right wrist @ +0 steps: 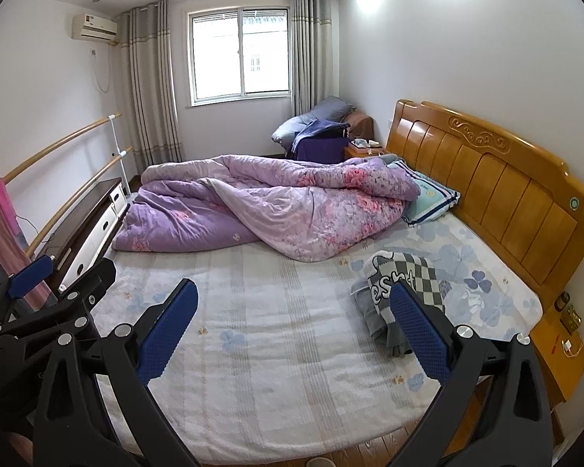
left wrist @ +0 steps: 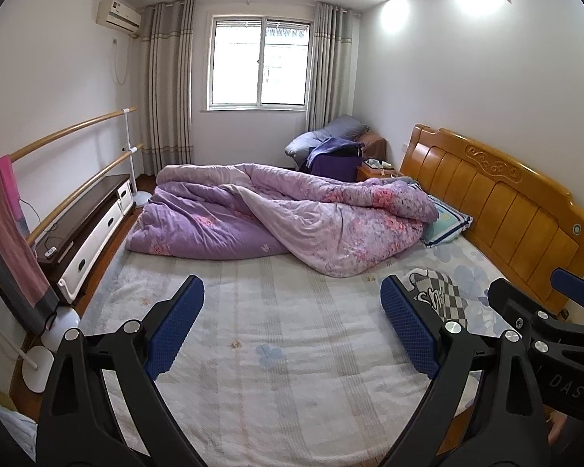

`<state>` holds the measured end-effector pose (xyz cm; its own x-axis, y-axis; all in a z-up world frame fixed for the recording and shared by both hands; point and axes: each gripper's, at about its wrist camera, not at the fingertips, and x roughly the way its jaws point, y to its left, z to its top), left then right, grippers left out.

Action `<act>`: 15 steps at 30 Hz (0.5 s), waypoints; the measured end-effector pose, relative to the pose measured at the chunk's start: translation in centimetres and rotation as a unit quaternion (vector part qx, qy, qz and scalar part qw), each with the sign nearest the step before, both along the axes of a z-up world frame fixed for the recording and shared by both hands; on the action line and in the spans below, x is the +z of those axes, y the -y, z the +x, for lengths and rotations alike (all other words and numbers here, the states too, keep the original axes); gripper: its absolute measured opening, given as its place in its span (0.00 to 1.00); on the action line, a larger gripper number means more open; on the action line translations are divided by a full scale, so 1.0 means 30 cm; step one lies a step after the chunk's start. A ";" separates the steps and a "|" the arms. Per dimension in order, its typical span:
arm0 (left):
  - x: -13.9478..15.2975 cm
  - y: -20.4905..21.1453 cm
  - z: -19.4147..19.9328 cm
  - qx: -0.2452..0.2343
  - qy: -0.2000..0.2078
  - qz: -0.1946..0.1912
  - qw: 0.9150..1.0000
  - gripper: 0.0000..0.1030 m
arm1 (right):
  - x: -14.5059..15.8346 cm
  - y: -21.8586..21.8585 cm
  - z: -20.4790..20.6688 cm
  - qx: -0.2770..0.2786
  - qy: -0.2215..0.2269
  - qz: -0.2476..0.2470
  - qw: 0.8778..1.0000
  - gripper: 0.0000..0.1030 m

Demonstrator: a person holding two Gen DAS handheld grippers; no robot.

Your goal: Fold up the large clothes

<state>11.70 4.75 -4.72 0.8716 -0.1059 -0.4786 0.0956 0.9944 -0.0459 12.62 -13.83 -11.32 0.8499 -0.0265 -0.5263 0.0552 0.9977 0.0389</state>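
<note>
Over the bed (right wrist: 276, 342), two grippers hang wide apart and hold nothing.
Left gripper (left wrist: 292, 327) and right gripper (right wrist: 294, 330) are spread wide; the checked garment (right wrist: 405, 284) lies crumpled at the frame's right, near the headboard (right wrist: 498, 190).

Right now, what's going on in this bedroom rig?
A person holds two tongs above the near edge of the bed, both open and empty. The left tongs and right tongs hover over bare sheet, touching nothing. A crumpled checkered garment lies on the mattress near the headboard, just ahead of the right tongs. A bunched purple floral quilt sits across the far half. Folding hasn't started.
</note>
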 end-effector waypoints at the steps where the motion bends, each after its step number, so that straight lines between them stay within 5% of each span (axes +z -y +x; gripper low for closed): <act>1: 0.012 -0.003 -0.005 0.001 0.003 0.001 1.000 0.90 | 0.008 -0.003 -0.003 0.001 0.002 0.001 1.000 0.93; 15: 0.089 -0.011 -0.026 0.011 0.010 0.008 1.000 0.90 | 0.086 -0.020 -0.007 0.014 0.010 0.004 1.000 0.93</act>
<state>10.91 5.08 -2.05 0.8832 -0.0793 -0.4622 0.0744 0.9968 -0.0289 12.42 -13.22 -8.74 0.8610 0.0015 -0.5087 0.0260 0.9986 0.0469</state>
